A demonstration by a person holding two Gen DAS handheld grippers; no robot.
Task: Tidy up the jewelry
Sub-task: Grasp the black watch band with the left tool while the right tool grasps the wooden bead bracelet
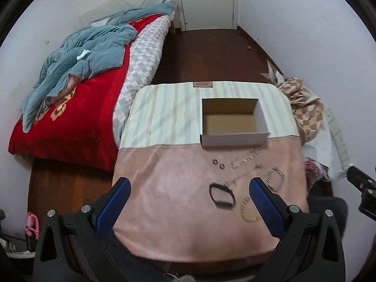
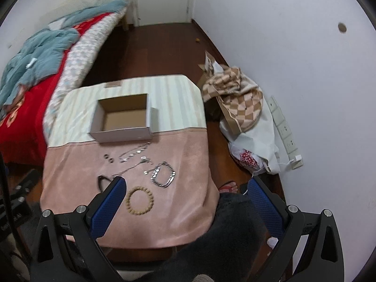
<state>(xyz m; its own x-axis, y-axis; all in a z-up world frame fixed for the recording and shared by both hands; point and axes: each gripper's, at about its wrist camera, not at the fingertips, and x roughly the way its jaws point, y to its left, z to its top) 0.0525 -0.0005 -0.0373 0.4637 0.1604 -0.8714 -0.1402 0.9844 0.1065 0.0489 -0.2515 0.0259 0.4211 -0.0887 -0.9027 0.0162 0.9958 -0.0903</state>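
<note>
An empty open cardboard box (image 1: 232, 122) (image 2: 122, 119) stands on the cloth-covered table (image 1: 164, 188) (image 2: 188, 159). In front of it, on the pink part of the cloth, lie two small rings (image 1: 218, 163) (image 2: 108, 158), a silver chain (image 1: 246, 158) (image 2: 134, 152), a wide silver bracelet (image 1: 275, 178) (image 2: 163, 174), a black band (image 1: 222, 195) (image 2: 102, 181) and a wooden bead bracelet (image 1: 249, 211) (image 2: 140, 201). My left gripper (image 1: 189, 183) hovers open above the table's near half, holding nothing. My right gripper (image 2: 185, 182) is open and empty over the table's near right corner; its left finger hides part of the black band.
A bed with a red blanket (image 1: 70, 122) and a teal quilt (image 1: 82, 56) stands left of the table. Bags and checked cloth (image 2: 237, 98) lie by the right wall beside a power strip (image 2: 285, 131). A person's dark-clad leg (image 2: 230, 235) and sandalled foot (image 2: 229, 186) are at the near right.
</note>
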